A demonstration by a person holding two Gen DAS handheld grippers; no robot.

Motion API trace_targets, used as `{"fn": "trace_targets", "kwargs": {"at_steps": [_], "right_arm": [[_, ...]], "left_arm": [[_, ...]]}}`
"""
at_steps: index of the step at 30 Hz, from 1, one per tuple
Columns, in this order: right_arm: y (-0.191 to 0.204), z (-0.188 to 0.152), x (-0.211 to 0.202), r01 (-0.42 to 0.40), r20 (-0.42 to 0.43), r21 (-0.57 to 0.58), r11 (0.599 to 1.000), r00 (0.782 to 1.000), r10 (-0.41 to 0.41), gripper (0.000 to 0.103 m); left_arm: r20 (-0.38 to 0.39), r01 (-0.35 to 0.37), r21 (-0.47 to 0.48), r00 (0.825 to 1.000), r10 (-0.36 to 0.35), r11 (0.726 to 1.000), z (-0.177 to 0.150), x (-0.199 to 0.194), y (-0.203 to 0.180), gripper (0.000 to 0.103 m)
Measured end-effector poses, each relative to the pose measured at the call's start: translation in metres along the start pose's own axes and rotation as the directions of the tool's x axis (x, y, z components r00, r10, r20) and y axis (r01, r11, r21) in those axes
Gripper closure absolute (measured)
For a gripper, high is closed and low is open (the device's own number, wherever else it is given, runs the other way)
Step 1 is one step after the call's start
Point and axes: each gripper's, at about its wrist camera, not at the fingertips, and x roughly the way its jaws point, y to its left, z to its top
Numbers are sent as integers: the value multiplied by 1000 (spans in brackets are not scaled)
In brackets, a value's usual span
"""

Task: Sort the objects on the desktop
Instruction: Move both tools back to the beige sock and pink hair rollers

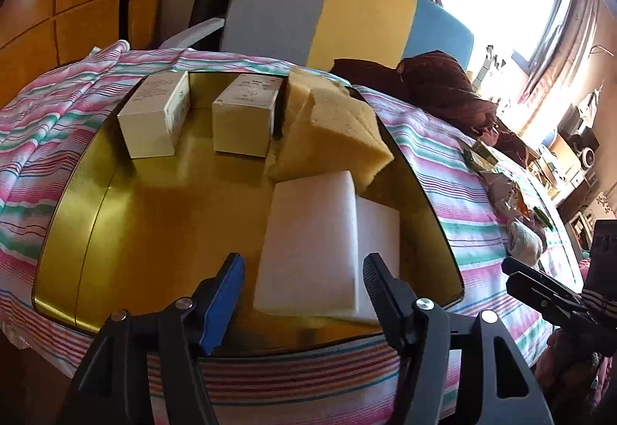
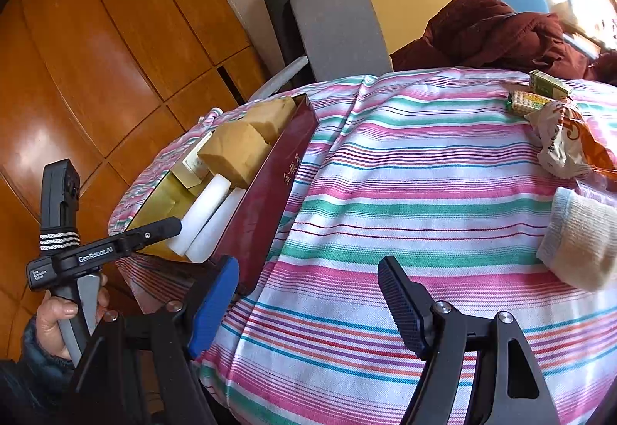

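Note:
A shallow box with a gold inside (image 1: 127,216) and dark red outer wall (image 2: 270,189) lies on the striped cloth. It holds two white cartons (image 1: 154,116) (image 1: 245,116), yellow sponges (image 1: 331,132) and two white foam blocks (image 1: 308,216) (image 1: 380,232). My left gripper (image 1: 304,270) is open at the box's near edge, its fingers either side of the nearer foam block's end without touching it. In the right wrist view that gripper (image 2: 169,226) hovers beside the foam blocks (image 2: 204,209). My right gripper (image 2: 308,278) is open and empty over the cloth, right of the box.
On the striped cloth (image 2: 424,162) to the right lie a cream sock (image 2: 578,240), a crumpled snack wrapper (image 2: 563,143) and two small green-yellow packets (image 2: 547,81). A dark red garment (image 2: 493,27) is heaped at the back. A hand (image 2: 58,317) holds the left gripper's handle.

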Motion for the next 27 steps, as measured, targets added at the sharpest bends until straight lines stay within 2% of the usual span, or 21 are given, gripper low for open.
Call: {"fn": "trace_targets", "kwargs": {"at_steps": [2,5,10,13,17,19,24,27], "right_arm": [[-4,-5,-8,13,18,-1,1000,1000,-13,27],[-20,-13,-31,53,62,27,998,997,-55,27],[-60,-25,-76,178,127,122,976,973,-193,27],[-86,-27,-96,268,151,187,945,943,-297,27],[-118,-33,-112,331,171,296,896,904,-391,27],[-128,-36,-115,355,175,327,876,888,-425,27],[-143,-42,-120,448,201,357,820,820,-536,27],[-155,-47,-128,466,219,393,793,790,-573,27]], "left_arm": [[30,4,24,1000,-5,1000,2,-6,-10,38],[52,68,110,996,-74,992,6,-13,-38,37],[-18,191,263,981,-193,946,9,4,-106,36],[-69,240,314,971,-231,918,8,21,-145,35],[-140,308,377,951,-275,874,5,45,-197,21],[-176,341,405,939,-294,848,4,56,-223,21],[-265,421,465,905,-331,779,2,86,-287,20],[-257,394,472,917,-305,789,5,102,-302,19]]}}
